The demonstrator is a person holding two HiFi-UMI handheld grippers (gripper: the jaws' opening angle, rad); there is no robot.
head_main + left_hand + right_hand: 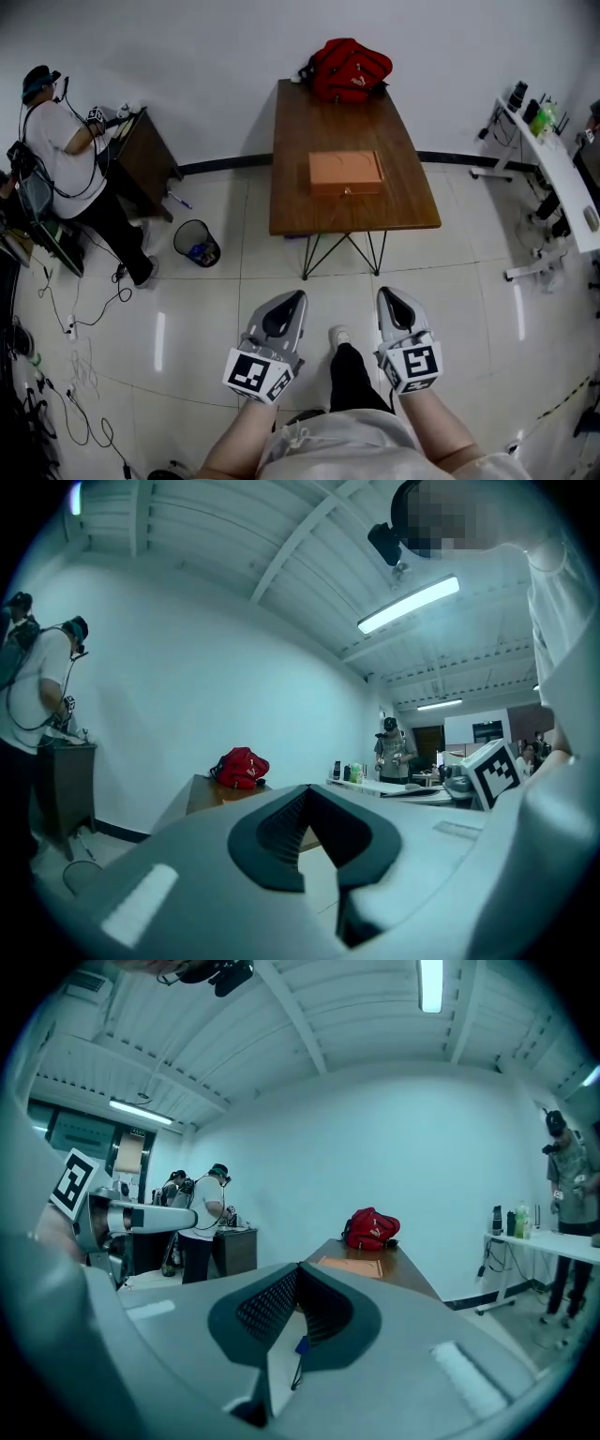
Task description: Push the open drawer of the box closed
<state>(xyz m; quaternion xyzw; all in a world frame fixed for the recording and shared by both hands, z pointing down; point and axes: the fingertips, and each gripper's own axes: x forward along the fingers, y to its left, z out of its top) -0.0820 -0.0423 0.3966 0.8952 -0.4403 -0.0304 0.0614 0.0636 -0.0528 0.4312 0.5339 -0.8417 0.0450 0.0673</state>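
Note:
An orange box (346,171) lies on the brown table (309,211), its front face with a small knob turned toward me. At this distance I cannot tell how far the drawer stands out. In the right gripper view the box (354,1266) shows far off on the table top. Both grippers hang low over the floor, well short of the table. The left gripper (297,297) (307,791) has its jaws met at the tips and holds nothing. The right gripper (385,293) (298,1267) is likewise shut and empty.
A red backpack (349,69) sits at the table's far end. A black waste bin (196,243) stands left of the table. A person (66,159) works at a dark cabinet (141,155) on the left. A white desk (562,178) lines the right wall. Cables (56,375) trail on the floor.

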